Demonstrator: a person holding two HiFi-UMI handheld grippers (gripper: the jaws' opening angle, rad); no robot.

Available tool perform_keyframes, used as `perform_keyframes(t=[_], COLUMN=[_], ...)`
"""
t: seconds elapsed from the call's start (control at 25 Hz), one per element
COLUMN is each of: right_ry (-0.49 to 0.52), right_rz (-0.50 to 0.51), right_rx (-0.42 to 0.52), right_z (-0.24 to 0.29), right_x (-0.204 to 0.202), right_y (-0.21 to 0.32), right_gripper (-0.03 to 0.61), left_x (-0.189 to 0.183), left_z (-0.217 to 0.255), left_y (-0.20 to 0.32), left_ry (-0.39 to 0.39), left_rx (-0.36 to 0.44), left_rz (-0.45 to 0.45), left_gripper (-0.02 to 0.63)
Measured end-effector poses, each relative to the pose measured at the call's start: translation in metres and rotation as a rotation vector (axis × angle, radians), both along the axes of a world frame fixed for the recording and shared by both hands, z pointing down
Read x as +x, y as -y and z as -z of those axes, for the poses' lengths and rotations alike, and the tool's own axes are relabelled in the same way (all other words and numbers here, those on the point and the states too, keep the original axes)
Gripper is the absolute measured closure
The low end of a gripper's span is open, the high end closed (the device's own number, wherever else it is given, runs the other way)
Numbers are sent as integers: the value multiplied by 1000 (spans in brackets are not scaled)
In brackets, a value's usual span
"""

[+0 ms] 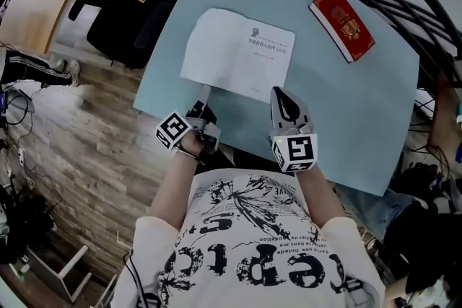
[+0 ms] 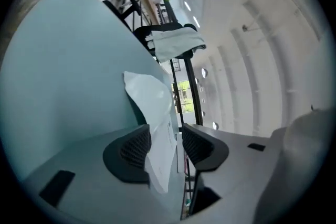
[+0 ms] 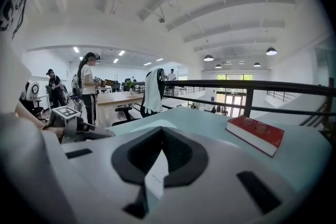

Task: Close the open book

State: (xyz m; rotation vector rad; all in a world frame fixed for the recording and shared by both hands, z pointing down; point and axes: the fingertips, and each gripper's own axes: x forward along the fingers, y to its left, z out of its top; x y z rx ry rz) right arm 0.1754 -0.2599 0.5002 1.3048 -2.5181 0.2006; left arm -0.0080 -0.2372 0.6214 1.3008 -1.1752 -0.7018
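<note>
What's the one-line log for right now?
left gripper: open, page edge of white book between jaws | right gripper: shut, at white book's near corner | red book: closed, apart

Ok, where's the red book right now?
Head view: the red book lies closed near the blue table's far right corner, up and right of the white book, apart from it.

Head view looked steeply down from above the person onto the pale blue flat table (image 1: 346, 104), from well above it. Left gripper view sat rolled sideways, very near its grey fingers (image 2: 134, 152). Right gripper view looked level and low across the table. All three shared the white paper book (image 1: 238, 54); head and right gripper views shared the red hardcover book (image 1: 342, 24).
</note>
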Motion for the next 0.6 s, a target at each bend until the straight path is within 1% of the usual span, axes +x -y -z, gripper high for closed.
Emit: perform_keyframes(t=[0.08, 0.24, 0.4, 0.52, 0.6], right_ry=[1, -2, 0, -4, -9], right_rz=[4, 26, 26, 23, 21], right_rx=[-15, -23, -27, -33, -37], right_z=[-7, -12, -15, -18, -20], right_x=[4, 6, 12, 17, 20], right_y=[2, 6, 10, 11, 14], right_gripper=[568, 568, 568, 568, 568], left_x=[-3, -12, -21, -29, -32], left_z=[-12, -24, -38, -45, -45], left_y=[1, 9, 14, 17, 23], left_ry=[-45, -96, -141, -218, -289], left_rx=[-21, -29, -47, -50, -44], left_rz=[48, 131, 203, 266, 301], left_gripper=[417, 417, 417, 429, 476])
